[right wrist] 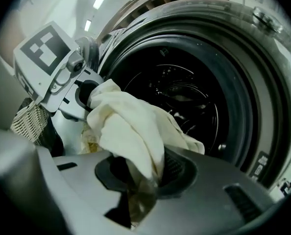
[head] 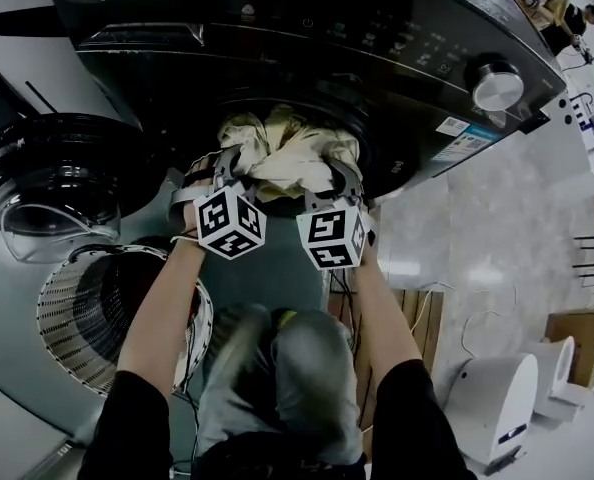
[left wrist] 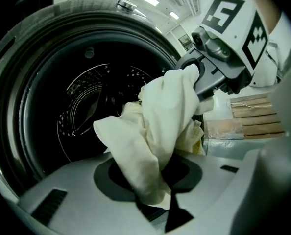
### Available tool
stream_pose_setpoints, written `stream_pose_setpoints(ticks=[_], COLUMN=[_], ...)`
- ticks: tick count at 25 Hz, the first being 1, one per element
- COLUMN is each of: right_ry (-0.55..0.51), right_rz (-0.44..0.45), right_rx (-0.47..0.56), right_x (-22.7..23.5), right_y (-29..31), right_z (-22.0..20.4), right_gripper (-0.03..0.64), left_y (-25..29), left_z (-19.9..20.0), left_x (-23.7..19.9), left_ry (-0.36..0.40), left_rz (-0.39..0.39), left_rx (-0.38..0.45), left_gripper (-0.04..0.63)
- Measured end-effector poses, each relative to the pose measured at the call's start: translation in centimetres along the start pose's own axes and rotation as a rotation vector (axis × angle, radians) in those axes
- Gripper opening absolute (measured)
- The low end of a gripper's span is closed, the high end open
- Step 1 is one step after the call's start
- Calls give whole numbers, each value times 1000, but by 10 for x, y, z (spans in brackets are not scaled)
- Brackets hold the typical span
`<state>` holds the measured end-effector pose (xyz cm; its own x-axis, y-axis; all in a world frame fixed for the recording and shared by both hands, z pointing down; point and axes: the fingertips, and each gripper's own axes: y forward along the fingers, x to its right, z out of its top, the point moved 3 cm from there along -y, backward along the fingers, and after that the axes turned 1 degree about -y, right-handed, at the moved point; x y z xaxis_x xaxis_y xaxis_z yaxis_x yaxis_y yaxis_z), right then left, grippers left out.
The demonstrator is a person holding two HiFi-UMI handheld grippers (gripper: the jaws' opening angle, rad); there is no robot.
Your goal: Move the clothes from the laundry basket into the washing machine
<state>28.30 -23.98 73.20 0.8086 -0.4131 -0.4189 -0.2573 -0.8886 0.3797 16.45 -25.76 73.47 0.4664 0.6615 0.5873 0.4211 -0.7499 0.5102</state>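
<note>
A crumpled cream garment [head: 289, 151] hangs at the mouth of the dark front-loading washing machine [head: 307, 38], held from both sides. My left gripper [head: 225, 166] is shut on its left part and my right gripper [head: 345, 180] on its right part. In the left gripper view the cream garment [left wrist: 150, 131] rises out of my left gripper [left wrist: 153, 190], with the dark drum [left wrist: 86, 111] behind it. Seen from the right gripper, the garment [right wrist: 135, 131] is pinched in my right gripper [right wrist: 145, 180] before the drum [right wrist: 189, 102]. The white wicker laundry basket [head: 77, 308] stands lower left.
The washer's round door [head: 47, 183] stands swung open to the left, above the basket. A wooden pallet [head: 417, 318], a white appliance [head: 492, 398] and a cardboard box [head: 577, 333] are on the floor to the right. The person's knees [head: 277, 368] are below the grippers.
</note>
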Motion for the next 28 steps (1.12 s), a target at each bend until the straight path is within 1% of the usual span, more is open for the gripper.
stream_pose_setpoints(ticks=[5,8,14,17,19,23,28], right_ry=[106,140,192,211,222,258,306], right_rz=[-51,-58,-78,-85,-95,-107,-123], right_rx=[33,51,77,94,102,113,117], right_x=[11,15,23,29,34,42,52], right_y=[16,28,51,61,67,80,98], right_z=[1,3,7,11,12,11,5], right_gripper=[98,98,98,98,98,100,103], left_y=[16,25,45,54,61,74,89], left_z=[0,-2,-9,-10,-9,-6,-5], left_x=[-10,-18,-31,-38,-44,-52,-59], left_ry=[-88,-114,-226,-267,-276,-267,-298], left_rz=[39,54,75,81,89,108,119], left_rx=[27,37,52,64,69,70,67], left_gripper=[146,146,149,150,150,152,155])
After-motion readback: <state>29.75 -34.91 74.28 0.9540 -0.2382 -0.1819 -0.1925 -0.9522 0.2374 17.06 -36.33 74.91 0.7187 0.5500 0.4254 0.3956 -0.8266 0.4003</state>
